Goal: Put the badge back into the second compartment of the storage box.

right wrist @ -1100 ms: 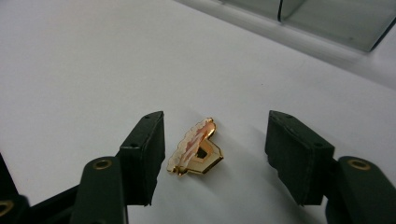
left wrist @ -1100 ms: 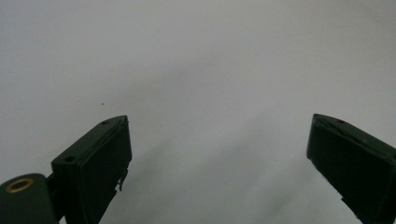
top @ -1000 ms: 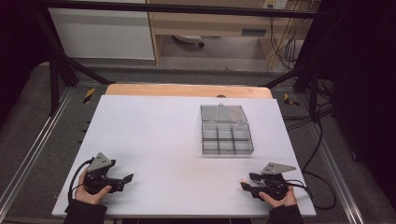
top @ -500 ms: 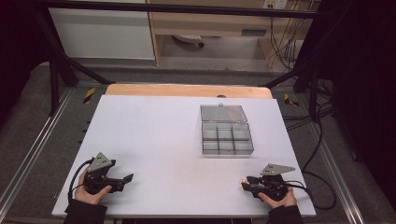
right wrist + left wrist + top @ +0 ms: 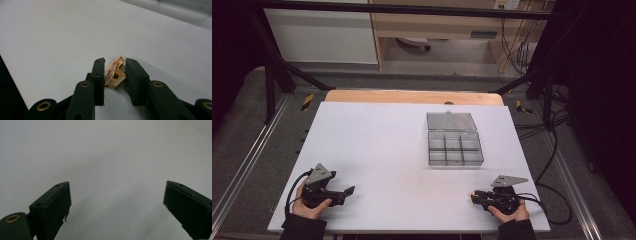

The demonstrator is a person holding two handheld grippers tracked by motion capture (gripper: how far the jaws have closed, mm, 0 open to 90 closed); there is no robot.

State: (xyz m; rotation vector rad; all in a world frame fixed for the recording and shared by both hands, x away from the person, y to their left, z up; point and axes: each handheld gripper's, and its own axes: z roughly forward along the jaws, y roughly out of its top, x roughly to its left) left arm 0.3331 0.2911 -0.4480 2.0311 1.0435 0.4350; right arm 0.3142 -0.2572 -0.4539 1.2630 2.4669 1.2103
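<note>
Right gripper [image 5: 114,75] just closing snug on a gold trinket [image 5: 114,73], probably headed for the divided box [image 5: 455,143]; left gripper [image 5: 117,202] open and empty.

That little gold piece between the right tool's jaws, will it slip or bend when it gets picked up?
The gold piece looks like thin, shiny metal, so it is probably stiff, light, and a bit slippery. It stands on edge between the right tool jaws, which have just been closing around it, so it could twist or tip flat.
</note>
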